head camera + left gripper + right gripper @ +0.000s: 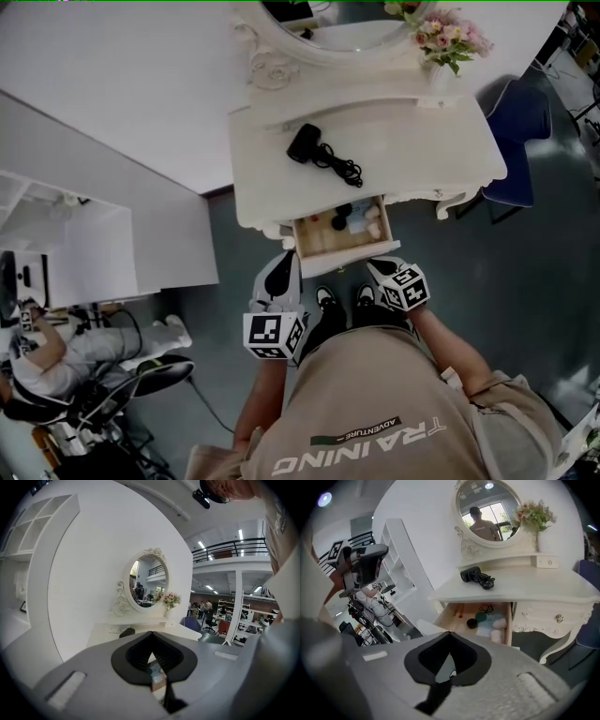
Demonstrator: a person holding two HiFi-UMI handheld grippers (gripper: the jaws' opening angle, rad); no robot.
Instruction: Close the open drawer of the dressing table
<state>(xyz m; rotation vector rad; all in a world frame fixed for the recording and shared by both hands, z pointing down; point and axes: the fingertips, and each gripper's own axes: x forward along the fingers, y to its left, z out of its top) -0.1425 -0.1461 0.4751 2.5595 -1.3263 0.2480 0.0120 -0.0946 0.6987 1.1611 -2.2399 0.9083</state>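
Observation:
The white dressing table (431, 141) has its wooden drawer (319, 240) pulled out, with small jars and pads inside. In the right gripper view the drawer (459, 616) gapes under the tabletop. My left gripper (287, 257) hangs just short of the drawer front's left end, its jaws together and holding nothing. My right gripper (376, 266) sits at the front panel's right end, also shut and holding nothing; I cannot tell whether it touches. In their own views, the left gripper (151, 634) and the right gripper (449, 633) both show pads meeting at the tip.
A black hair dryer (314, 148) with its cord lies on the tabletop. An oval mirror (328, 33) and a vase of flowers (448, 37) stand at the back. A blue chair (520, 122) is on the right. White shelving (66, 244) and a seated person (37, 356) are on the left.

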